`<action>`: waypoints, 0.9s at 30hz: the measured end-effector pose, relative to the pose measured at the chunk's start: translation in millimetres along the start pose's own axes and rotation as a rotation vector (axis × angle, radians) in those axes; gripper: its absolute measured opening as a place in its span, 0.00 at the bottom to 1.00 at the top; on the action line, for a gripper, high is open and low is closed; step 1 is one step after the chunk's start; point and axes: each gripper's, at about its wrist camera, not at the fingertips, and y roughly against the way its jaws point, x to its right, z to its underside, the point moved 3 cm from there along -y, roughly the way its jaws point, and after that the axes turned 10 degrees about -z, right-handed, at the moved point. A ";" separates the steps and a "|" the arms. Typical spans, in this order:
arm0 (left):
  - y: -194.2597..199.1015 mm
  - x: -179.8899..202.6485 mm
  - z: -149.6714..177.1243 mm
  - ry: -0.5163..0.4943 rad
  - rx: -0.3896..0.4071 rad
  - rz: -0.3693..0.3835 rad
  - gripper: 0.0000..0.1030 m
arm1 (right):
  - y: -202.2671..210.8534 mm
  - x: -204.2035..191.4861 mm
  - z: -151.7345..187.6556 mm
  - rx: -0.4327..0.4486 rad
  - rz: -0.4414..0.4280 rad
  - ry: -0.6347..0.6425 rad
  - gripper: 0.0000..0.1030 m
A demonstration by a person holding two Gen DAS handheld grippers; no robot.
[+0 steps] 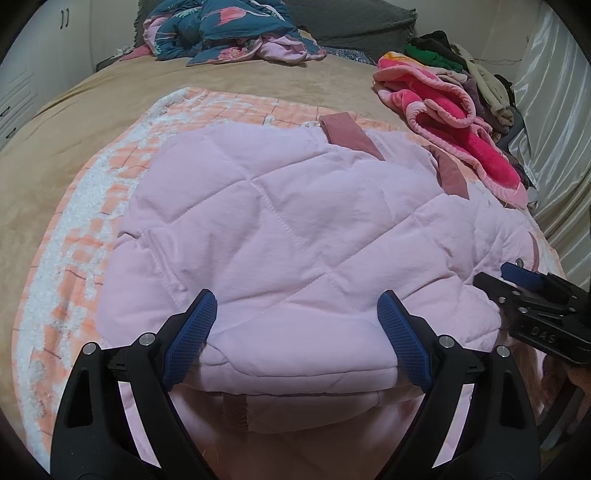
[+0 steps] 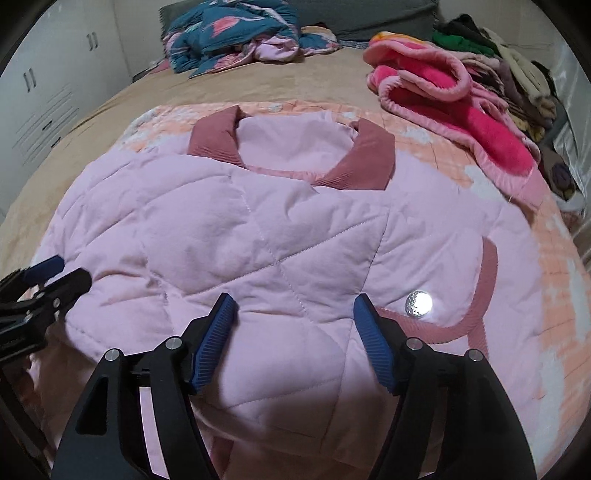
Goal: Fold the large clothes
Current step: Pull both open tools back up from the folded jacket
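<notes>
A pale pink quilted jacket (image 2: 258, 236) with a dusty-rose corduroy collar (image 2: 369, 158) lies spread on a peach-and-white checked blanket (image 1: 110, 192). My left gripper (image 1: 297, 299) is open, and its blue pads (image 1: 195, 332) straddle the jacket's folded near edge without visibly pinching it. My right gripper (image 2: 293, 299) is open over the jacket's front panel, just left of a silver snap button (image 2: 419, 303). Each gripper also shows at the edge of the other view: the right gripper (image 1: 524, 284) and the left gripper (image 2: 44, 280).
The tan bedspread (image 1: 92, 110) carries a teal floral quilt (image 1: 229, 33) at the back and a hot-pink fleece blanket (image 2: 461, 110) beside a pile of clothes (image 2: 517, 66) at the right. White cabinets (image 2: 44, 103) stand to the left.
</notes>
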 end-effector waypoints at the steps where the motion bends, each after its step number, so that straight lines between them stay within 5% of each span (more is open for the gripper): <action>1: 0.1 0.8 0.0 -0.002 0.000 -0.001 0.80 | -1.0 -0.8 0.7 0.003 0.007 0.002 0.66; 12: 11.9 -0.5 -2.8 -0.004 0.005 0.000 0.80 | 11.4 2.0 10.9 0.030 -0.003 -0.048 0.67; 27: 49.1 -18.2 -6.0 0.045 0.037 -0.001 0.82 | 39.7 -0.3 35.1 0.074 -0.040 -0.125 0.86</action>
